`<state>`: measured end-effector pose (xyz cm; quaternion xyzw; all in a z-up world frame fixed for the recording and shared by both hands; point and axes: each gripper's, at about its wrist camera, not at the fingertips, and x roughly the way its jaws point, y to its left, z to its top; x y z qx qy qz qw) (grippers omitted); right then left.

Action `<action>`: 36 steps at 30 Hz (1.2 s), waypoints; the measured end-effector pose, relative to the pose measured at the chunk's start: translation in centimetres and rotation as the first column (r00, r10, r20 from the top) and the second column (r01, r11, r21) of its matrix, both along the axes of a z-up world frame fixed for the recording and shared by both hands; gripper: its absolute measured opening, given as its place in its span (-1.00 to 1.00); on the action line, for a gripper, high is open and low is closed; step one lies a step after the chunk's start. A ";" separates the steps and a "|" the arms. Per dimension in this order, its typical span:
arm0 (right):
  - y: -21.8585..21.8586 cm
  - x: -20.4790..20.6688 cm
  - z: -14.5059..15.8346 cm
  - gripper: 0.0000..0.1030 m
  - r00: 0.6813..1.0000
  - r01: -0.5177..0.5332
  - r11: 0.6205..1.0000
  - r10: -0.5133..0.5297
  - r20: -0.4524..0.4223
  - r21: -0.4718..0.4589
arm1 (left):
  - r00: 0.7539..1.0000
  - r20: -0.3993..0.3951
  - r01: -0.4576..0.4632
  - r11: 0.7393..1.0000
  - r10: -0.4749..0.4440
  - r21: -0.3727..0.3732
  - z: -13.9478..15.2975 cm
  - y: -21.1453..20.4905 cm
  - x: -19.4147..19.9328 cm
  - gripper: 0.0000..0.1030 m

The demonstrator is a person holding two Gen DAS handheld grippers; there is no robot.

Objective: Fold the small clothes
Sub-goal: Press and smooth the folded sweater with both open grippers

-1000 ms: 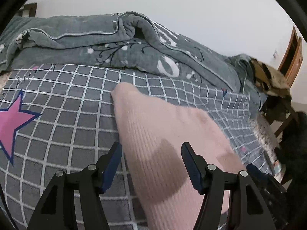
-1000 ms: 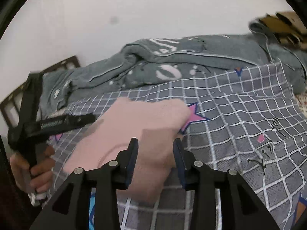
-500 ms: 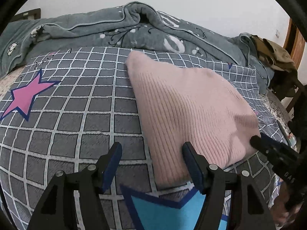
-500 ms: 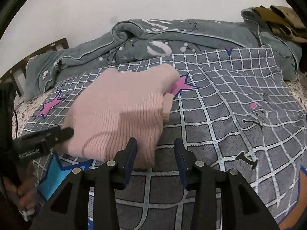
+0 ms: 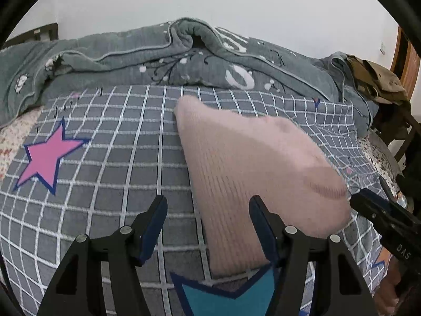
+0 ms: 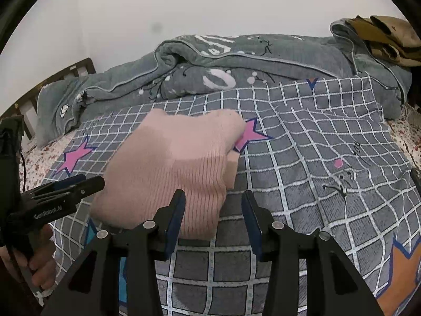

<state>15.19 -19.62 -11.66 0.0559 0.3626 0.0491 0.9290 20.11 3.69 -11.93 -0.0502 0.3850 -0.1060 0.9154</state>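
On the bed (image 5: 110, 163), the folded pink sweater (image 5: 252, 173) lay flat on the checked cover; your left tongs (image 5: 208, 210) and right tongs (image 6: 213, 205) gaped wide, empty. Best you pressed edges square before release.

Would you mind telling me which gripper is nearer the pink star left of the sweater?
Left. The left gripper sits beside that pink star; the right gripper is across the pink sweater.

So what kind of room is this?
Most likely a bedroom. There's a bed with a grey checked star sheet, a rumpled grey blanket and a dark wooden bed frame. A folded pink sweater lies on top.
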 end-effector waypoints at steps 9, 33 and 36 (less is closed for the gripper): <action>-0.4 2.1 1.4 -0.14 1.000 -0.010 1.000 0.010 0.017 -0.010 | 0.999 0.025 -0.028 0.999 0.027 0.038 1.7 -0.6 3.4 0.22; -1.0 16.7 -4.8 -0.17 0.997 -0.027 0.994 0.019 -0.076 -0.105 | 0.997 -0.048 -0.054 0.994 0.059 0.097 -3.7 -0.2 16.7 0.26; -1.6 17.4 -5.3 -0.17 0.994 0.021 0.994 -0.032 -0.101 -0.105 | 0.997 -0.045 -0.051 0.996 0.055 0.078 -3.3 -0.1 16.4 0.25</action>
